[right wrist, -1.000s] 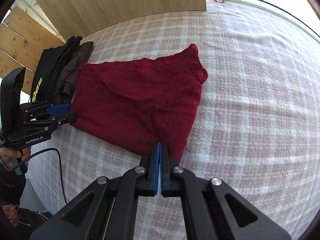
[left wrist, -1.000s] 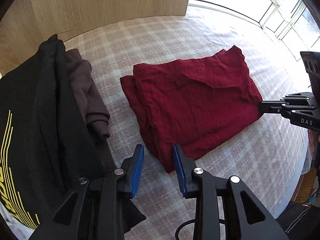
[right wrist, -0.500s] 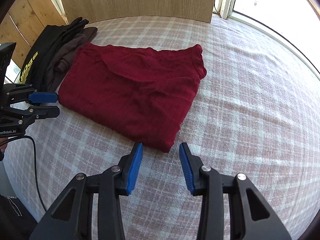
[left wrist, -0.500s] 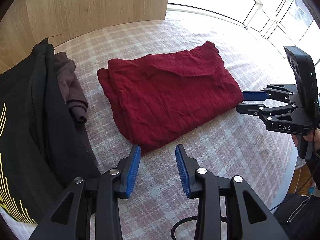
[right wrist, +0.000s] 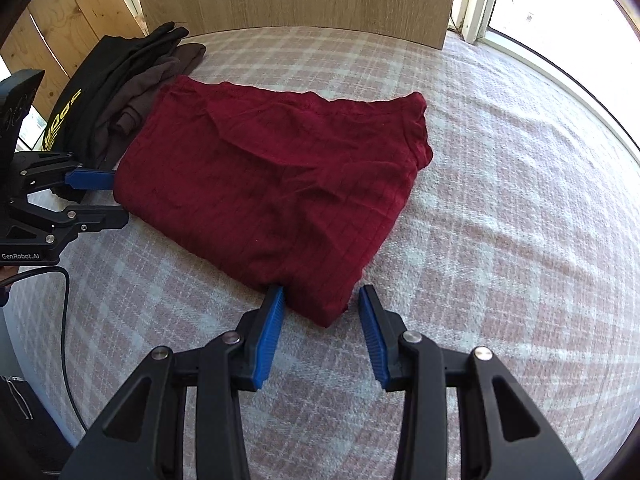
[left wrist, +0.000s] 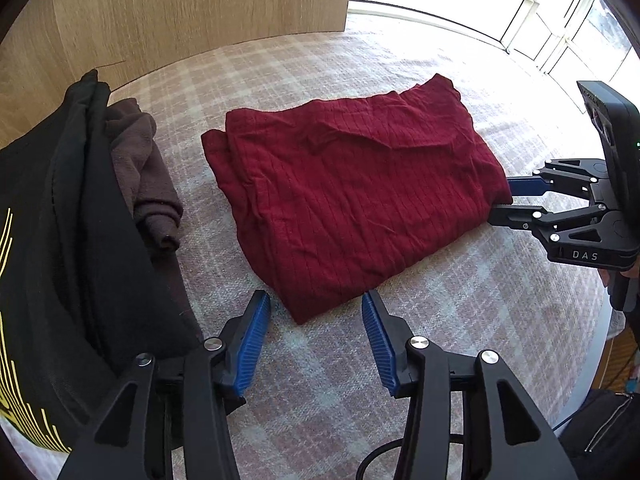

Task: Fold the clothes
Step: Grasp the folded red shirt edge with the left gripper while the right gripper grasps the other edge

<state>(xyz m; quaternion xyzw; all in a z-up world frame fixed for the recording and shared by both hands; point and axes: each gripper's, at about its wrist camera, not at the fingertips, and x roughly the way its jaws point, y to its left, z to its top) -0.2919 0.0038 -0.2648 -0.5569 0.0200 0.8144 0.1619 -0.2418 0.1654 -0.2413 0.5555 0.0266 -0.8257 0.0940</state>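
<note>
Sunlit from windows on the far side, the bed [right wrist: 500, 184] with its pink-and-white checked cover carries everything, and places below are given from the red garment.

Nearest in the left wrist view, the left gripper [left wrist: 316, 312] has its fingers spread wide, straddling the near left corner of the red garment [left wrist: 352, 200] without pinching it. In the right wrist view the right gripper [right wrist: 322, 308] is likewise wide apart, its fingers on either side of the near right corner, one finger just touching the cloth edge. The garment lies flat on the bed, folded into a rough rectangle. Beyond its left edge sit a brown garment [left wrist: 148, 184] and a black garment [left wrist: 64, 240] with yellow print, bunched together; behind all stands a wooden panel [left wrist: 180, 12].

By my judgement a fold is finished and the next is being set up: both grippers must close on their corners together, lift evenly and carry the near edge over to the far one.

A second ago the right fingers were clamped on that corner; half a second ago both grippers hung open and back from the cloth, and they have since come in around the corners.
</note>
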